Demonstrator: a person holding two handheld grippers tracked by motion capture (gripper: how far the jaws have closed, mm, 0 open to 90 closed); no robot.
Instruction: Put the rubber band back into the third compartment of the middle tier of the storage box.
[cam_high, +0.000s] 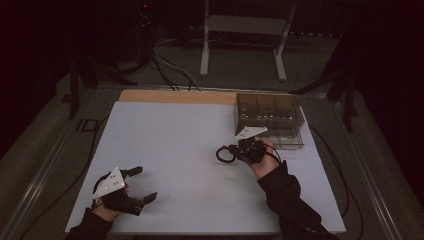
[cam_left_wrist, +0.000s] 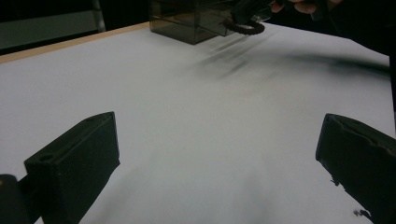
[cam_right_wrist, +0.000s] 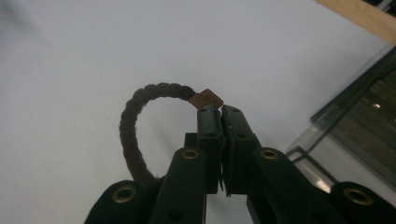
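No brand or readable writing is showing anywhere; the small brown tag (cam_right_wrist: 206, 99) on the rope ring (cam_right_wrist: 135, 121) is carrying marks too faint to make out. The ring is a dark, twisted cord loop, rough and braided in texture, and it is hanging in the air above the white table sheet (cam_high: 180, 150), just beside the clear box (cam_high: 270, 117). The right gripper (cam_right_wrist: 220, 114) is pinching the ring with its jaws pressed together close by the tag, and the loop's lower part is disappearing behind the gripper's black body in the right gripper view. In the high view the right gripper (cam_high: 239, 149) is sitting near the box's front left corner with the loop sticking out to its left. The box is a smoky, see-through plastic case with inner partitions; what it is holding is too dim to tell. The left gripper (cam_high: 142, 184) is resting low near the sheet's front left corner, its blocky matte black jaws spread wide with nothing between them. A strip of pale wood (cam_high: 175, 96) is showing along the sheet's far edge.
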